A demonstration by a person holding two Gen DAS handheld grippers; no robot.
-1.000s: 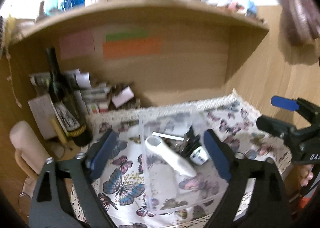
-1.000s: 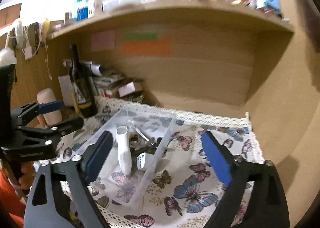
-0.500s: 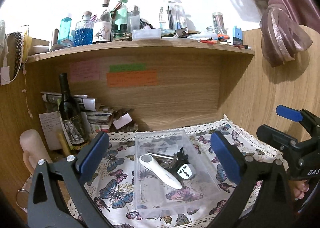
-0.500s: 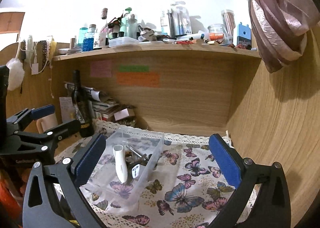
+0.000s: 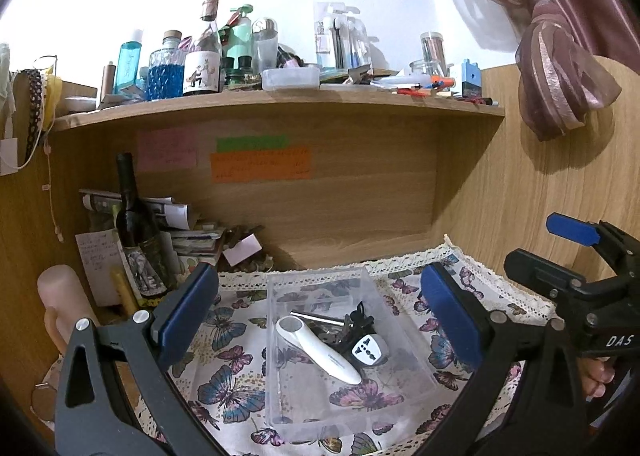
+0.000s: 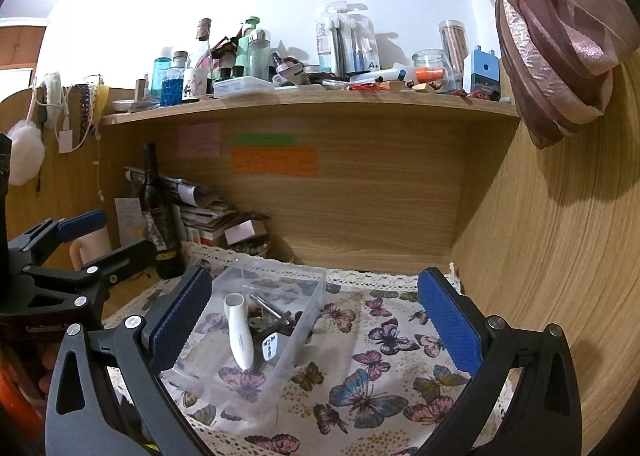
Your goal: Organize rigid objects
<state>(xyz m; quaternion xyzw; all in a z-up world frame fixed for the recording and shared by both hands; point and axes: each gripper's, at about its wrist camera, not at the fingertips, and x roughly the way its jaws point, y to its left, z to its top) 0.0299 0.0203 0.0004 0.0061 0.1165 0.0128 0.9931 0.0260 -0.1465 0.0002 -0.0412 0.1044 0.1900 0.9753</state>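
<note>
A clear plastic box sits on a butterfly-print cloth. Inside lie a white handheld device, a white travel plug adapter, a metal rod and dark keys or clips. My left gripper is open, held back from the box with nothing between its blue pads. My right gripper is open too, to the right of the box, empty. Each gripper shows at the edge of the other's view.
A dark wine bottle stands at the back left beside stacked papers and a pink cylinder. Wooden walls close in the back and right. The shelf above is crowded with bottles and jars. A curtain hangs at the upper right.
Both grippers have pulled back and tilted up, so the box looks smaller and the upper shelf has come into view. The left jaws stand a little wider.
</note>
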